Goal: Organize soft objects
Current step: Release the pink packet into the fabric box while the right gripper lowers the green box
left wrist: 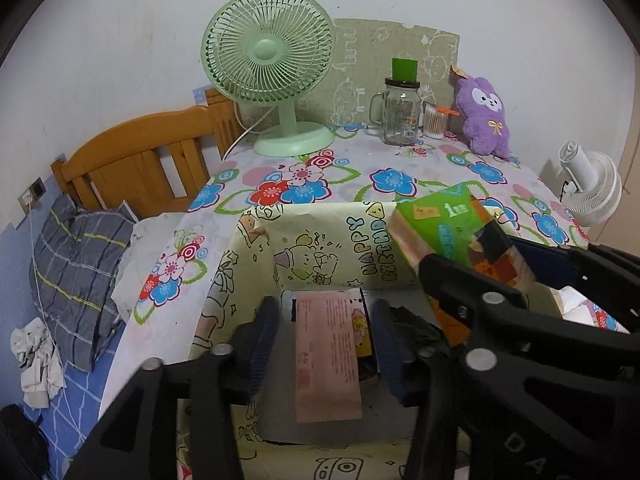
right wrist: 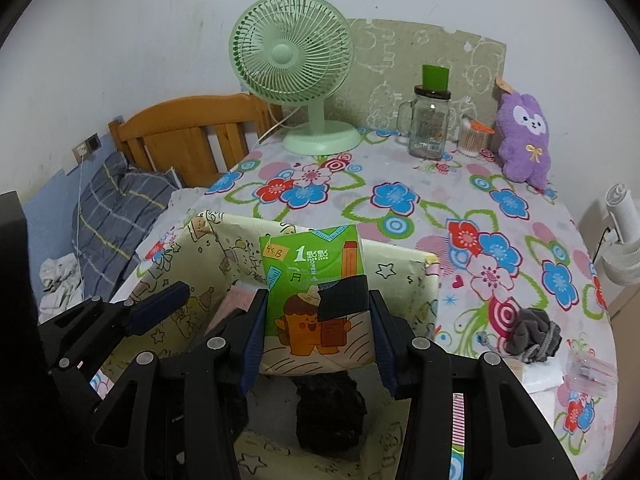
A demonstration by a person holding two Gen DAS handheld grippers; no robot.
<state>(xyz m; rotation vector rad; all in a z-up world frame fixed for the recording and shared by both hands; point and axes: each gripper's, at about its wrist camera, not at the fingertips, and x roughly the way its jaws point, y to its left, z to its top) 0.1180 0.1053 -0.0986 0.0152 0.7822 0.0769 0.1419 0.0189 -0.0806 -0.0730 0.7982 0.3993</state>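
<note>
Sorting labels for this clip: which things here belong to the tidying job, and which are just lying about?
Job: green tissue pack in right gripper; yellow box; pink pack inside; left gripper; grey cloth.
Lying about: fan; jar; purple plush.

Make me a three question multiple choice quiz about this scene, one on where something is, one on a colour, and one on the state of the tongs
1. Where is the purple plush toy?
A. inside the box
B. at the far right of the table, by the wall
C. on the bed

2. What colour is the desk fan on the table?
A. pale green
B. red
C. black

3. What are the right tongs doing?
A. hanging open with nothing in them
B. shut on the green tissue pack
C. shut on the glass jar

Answers:
1 B, it sits upright next to the cotton swab tub, away from the box.
2 A, cage, stand and base are all pale green.
3 B, both fingers press the sides of the green tissue pack over the box, while the left tongs are open.
</note>
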